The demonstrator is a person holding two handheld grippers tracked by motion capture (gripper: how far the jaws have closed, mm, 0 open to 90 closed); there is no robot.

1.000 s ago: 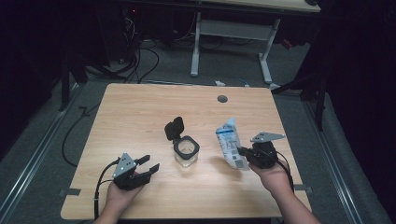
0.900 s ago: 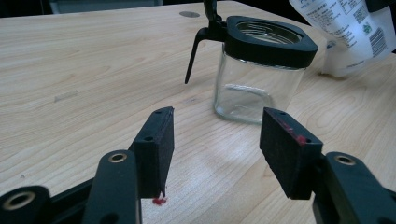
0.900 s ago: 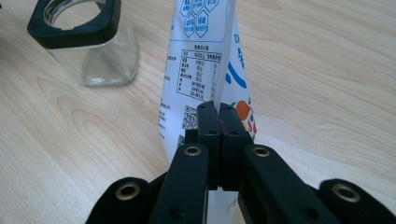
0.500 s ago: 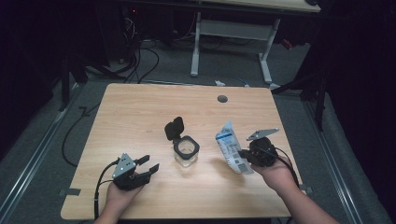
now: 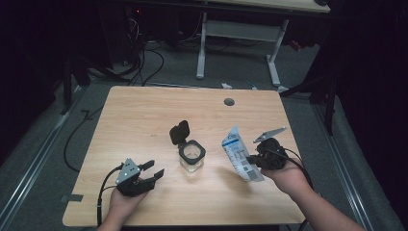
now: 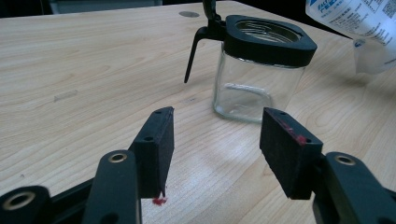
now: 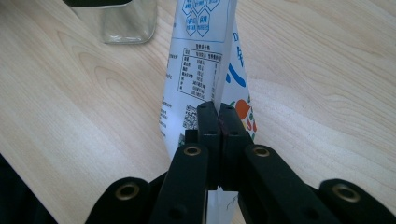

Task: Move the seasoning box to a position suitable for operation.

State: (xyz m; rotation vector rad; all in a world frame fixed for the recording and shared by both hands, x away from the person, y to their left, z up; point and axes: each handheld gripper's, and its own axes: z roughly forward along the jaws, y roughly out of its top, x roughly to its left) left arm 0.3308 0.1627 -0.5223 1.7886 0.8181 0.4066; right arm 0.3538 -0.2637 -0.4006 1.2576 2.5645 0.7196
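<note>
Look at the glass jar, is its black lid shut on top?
No, the glass jar stands on the table with its black lid flipped up behind the open mouth.

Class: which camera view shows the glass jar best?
The left gripper view: the jar stands close and whole, with clear walls, black collar and raised lid. The high view shows it small from above, mid-table. The right gripper view catches its base beyond the pouch.
</note>
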